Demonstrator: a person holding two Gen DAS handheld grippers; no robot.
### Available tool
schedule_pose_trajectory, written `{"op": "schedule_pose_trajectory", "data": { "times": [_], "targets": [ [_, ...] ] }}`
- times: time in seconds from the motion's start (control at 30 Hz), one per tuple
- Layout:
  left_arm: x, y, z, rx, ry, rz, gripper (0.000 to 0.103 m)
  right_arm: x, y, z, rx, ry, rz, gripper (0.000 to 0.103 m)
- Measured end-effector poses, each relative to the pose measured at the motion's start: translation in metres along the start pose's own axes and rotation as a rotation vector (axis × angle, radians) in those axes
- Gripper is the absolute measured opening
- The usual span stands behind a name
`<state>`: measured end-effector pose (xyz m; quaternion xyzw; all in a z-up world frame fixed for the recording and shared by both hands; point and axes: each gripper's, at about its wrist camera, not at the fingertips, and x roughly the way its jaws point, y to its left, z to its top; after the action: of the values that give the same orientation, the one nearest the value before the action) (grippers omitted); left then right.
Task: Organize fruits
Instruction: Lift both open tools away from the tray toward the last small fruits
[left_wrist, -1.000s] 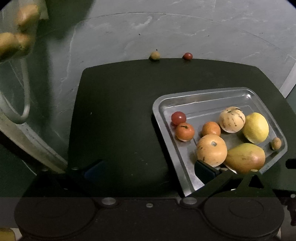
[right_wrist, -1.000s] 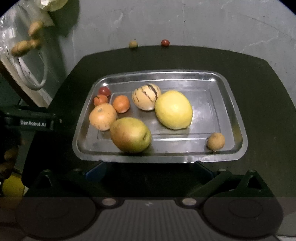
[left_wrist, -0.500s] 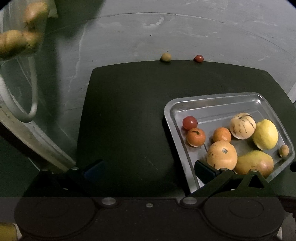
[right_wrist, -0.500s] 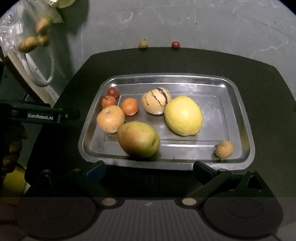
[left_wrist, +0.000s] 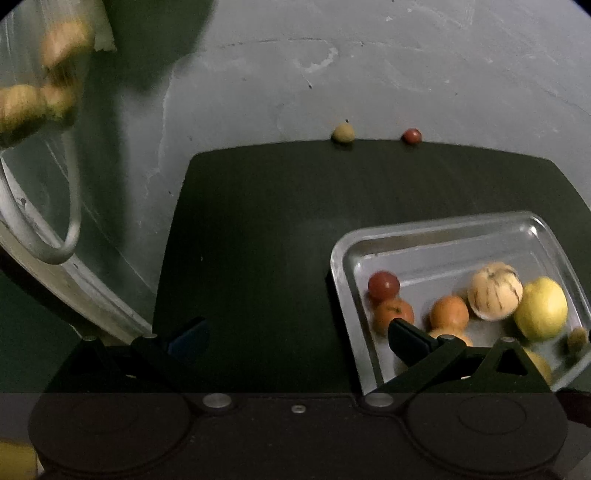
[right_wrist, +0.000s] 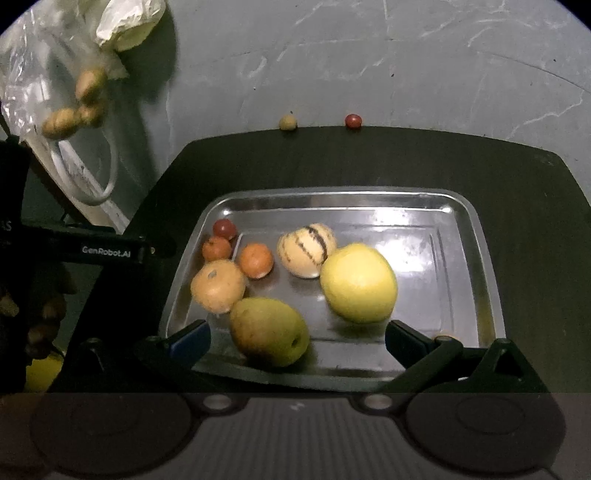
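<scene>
Green-yellow mango (right_wrist: 269, 332) lengthwise across tray (right_wrist: 476, 236)

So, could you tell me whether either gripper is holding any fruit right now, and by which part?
Nothing is held. The left gripper and right gripper both have open, empty jaws; the fruit sits loose in the rectangular metal tray.

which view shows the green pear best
The right wrist view: the pear lies whole and unobstructed at the near edge of the metal tray, between the open tongs. In the left wrist view only a blurred yellow sliver shows, hidden behind that tool's right finger.
</scene>
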<state>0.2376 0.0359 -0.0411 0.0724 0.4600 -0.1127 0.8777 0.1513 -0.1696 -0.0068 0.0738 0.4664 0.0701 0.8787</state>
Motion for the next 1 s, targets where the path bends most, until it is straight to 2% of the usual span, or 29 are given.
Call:
{"op": "schedule_pose_trajectory", "data": {
  "times": [0.63,1.0],
  "targets": [
    [0.018,-0.023,0.046,-0.048,-0.016,0.063,0.102,0.025,-0.037,0.042,-0.011,-0.016,0.062,0.103],
    [0.029,-0.039,0.080,-0.015,-0.059,0.082,0.102,0.038,-0.058,0.072,-0.018,-0.051,0.066,0.103]
  ]
}}
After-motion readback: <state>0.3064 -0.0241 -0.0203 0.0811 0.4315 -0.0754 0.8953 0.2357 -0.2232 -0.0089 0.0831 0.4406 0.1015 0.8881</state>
